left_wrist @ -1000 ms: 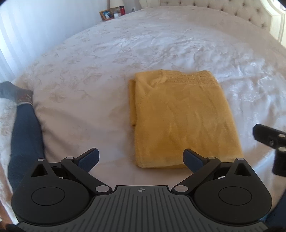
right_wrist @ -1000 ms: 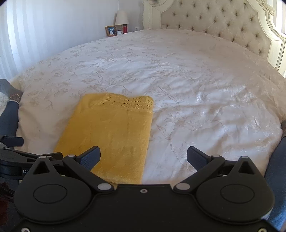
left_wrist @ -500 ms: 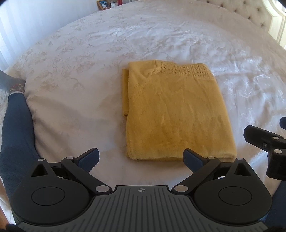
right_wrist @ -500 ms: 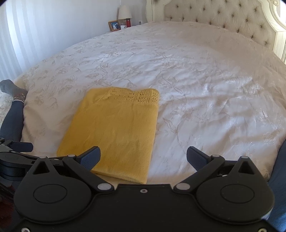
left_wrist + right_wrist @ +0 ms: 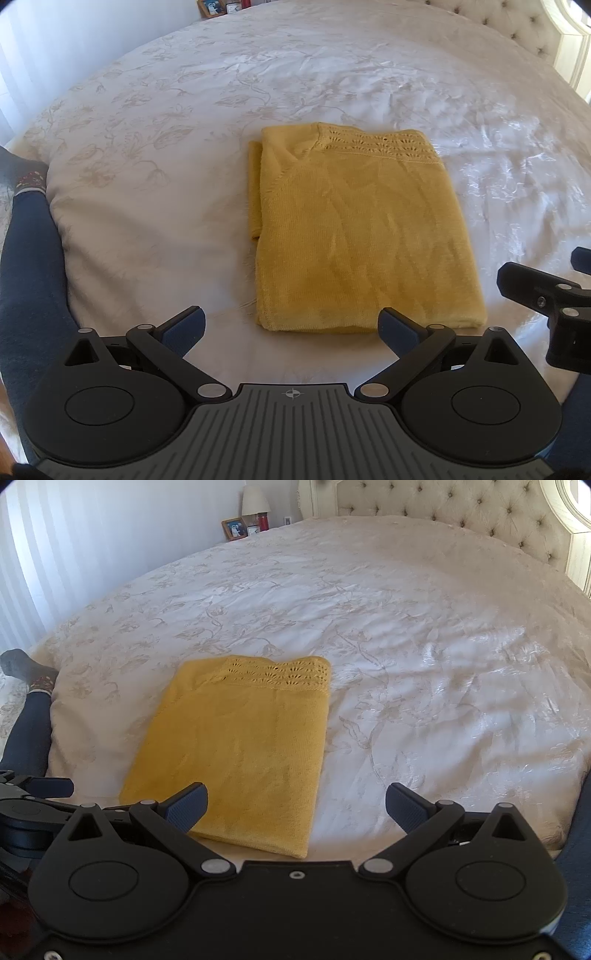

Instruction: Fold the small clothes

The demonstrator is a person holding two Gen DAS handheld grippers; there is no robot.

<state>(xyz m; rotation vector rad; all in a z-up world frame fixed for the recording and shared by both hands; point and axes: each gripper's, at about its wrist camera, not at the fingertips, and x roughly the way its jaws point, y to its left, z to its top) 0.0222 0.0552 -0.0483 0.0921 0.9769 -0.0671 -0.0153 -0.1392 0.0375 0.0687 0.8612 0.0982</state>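
Two tongs hang released and empty over the near edge of the bed [image 5: 155, 122]: left tongs [image 5: 291, 328], right tongs [image 5: 295, 806]. Between them and the headboard [image 5: 461, 502] lies a yellow knit sweater [image 5: 362, 236], already a flat rectangle on the near middle of the bedspread. Its long axis runs near to far, lace hem band at the far end. Folding looks nearly done; a last near-to-far halving would call for pinching both near corners

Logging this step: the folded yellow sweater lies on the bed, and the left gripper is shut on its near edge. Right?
Not quite. The left gripper is open and holds nothing, as the left wrist view shows. The folded yellow sweater does lie on the bed.
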